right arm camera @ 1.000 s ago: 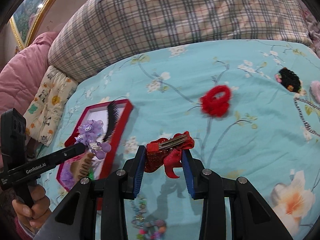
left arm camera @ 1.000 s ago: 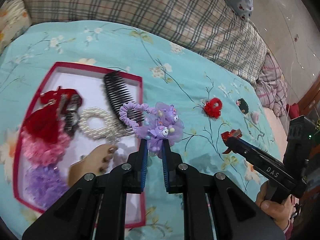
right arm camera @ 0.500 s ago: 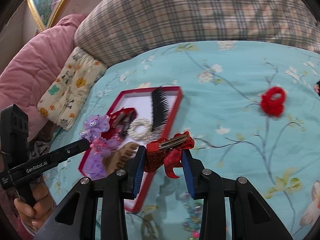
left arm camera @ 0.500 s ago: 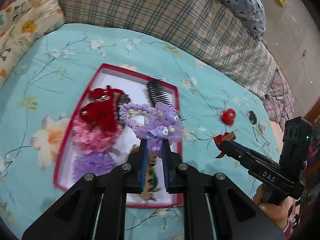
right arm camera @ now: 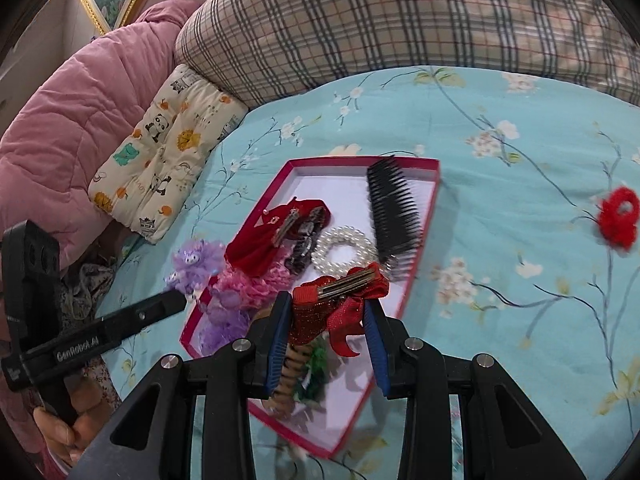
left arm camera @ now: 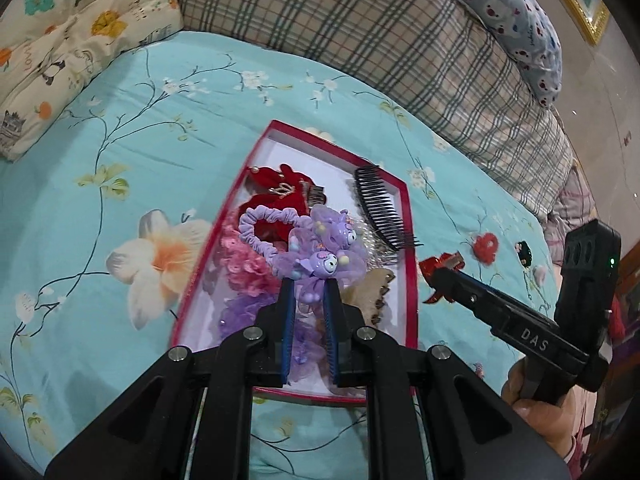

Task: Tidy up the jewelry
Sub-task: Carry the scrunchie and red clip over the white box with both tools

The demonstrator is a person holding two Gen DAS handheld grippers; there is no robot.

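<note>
Purple hair tie (left arm camera: pixel 304 248), clamped between the fingers of the left gripper (left arm camera: pixel 310 292), hangs just over the red tray (left arm camera: pixel 412 240), while the right gripper (right arm camera: pixel 326 312), near it, clamps a red bow clip (right arm camera: pixel 340 300) over the same tray's near end.

one tray (right arm camera: pixel 424 216), one comb (right arm camera: pixel 394 210), two hand-held grippers (left arm camera: pixel 310 294) (right arm camera: pixel 326 314)

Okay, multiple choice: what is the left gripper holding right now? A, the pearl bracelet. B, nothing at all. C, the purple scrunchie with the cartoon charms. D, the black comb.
C: in the left wrist view the left gripper is shut on the purple scrunchie above the red-rimmed box, while the black comb lies in the box.
</note>
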